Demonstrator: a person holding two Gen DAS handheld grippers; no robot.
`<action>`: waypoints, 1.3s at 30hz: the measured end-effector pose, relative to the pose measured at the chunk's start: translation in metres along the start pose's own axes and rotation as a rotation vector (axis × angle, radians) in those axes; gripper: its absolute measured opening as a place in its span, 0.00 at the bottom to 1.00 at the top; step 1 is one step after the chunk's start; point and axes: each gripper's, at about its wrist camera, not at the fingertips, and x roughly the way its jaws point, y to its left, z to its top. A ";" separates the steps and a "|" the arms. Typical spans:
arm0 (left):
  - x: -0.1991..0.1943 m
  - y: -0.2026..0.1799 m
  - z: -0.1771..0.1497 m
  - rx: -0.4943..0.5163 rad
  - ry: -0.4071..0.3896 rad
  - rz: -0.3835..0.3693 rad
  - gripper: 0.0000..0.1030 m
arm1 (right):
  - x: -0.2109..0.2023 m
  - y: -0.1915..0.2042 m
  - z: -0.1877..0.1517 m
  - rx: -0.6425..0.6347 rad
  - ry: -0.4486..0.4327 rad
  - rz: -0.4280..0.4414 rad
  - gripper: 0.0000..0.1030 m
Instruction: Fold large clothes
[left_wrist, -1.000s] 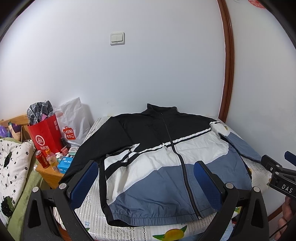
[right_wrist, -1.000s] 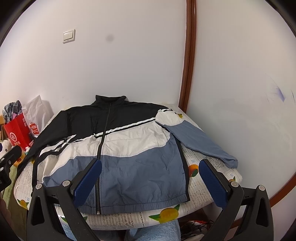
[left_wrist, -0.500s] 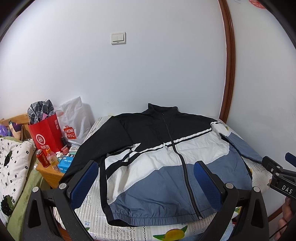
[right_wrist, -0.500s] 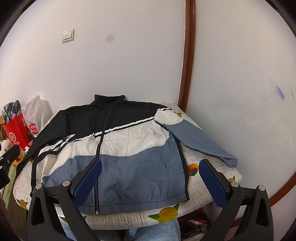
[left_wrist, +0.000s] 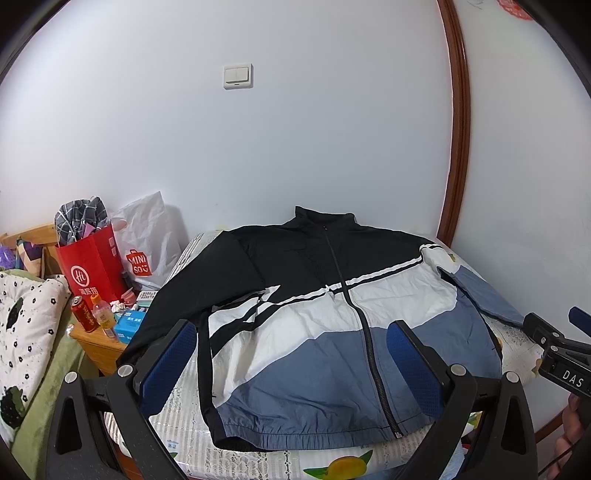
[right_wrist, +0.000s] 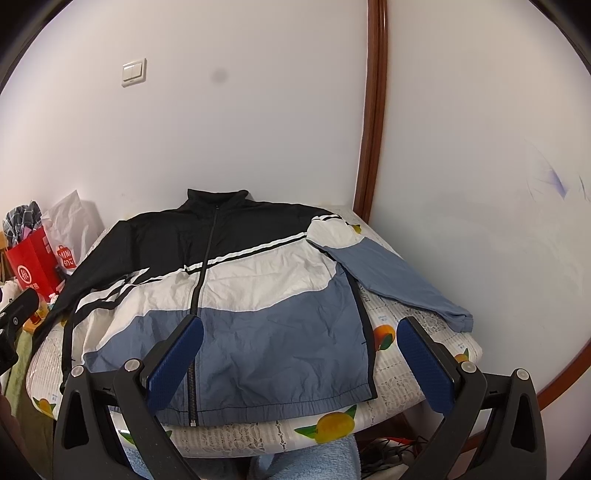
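Observation:
A black, white and blue zip jacket (left_wrist: 325, 325) lies spread flat, front up and zipped, on a small table with a fruit-print cloth (left_wrist: 343, 463). It also shows in the right wrist view (right_wrist: 229, 314). Its blue right-hand sleeve (right_wrist: 399, 280) lies out over the cloth; its black left-hand sleeve (left_wrist: 184, 295) hangs over the left edge. My left gripper (left_wrist: 291, 363) is open and empty, held above the jacket's hem. My right gripper (right_wrist: 301, 358) is open and empty, near the hem. The right gripper's tip (left_wrist: 554, 347) shows in the left wrist view.
A wooden bedside stand (left_wrist: 99, 343) at the left holds a red paper bag (left_wrist: 92, 269), a white bag (left_wrist: 147, 243), a can and a bottle. A bed with a spotted quilt (left_wrist: 26, 325) lies farther left. White walls and a brown door frame (right_wrist: 373, 110) close the back and right.
Both grippers have drifted slightly; the jacket looks a little nearer and lower in view. Nothing was taken hold of, and the jacket has not moved.

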 end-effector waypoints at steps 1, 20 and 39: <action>0.001 -0.001 -0.001 0.003 0.005 -0.002 1.00 | 0.000 0.000 0.000 0.000 0.001 0.000 1.00; 0.005 -0.001 -0.005 -0.018 0.000 -0.061 1.00 | 0.004 0.000 -0.001 0.002 0.003 -0.007 1.00; 0.075 0.046 0.005 -0.043 0.116 0.046 1.00 | 0.073 0.024 0.011 -0.108 0.084 0.019 0.99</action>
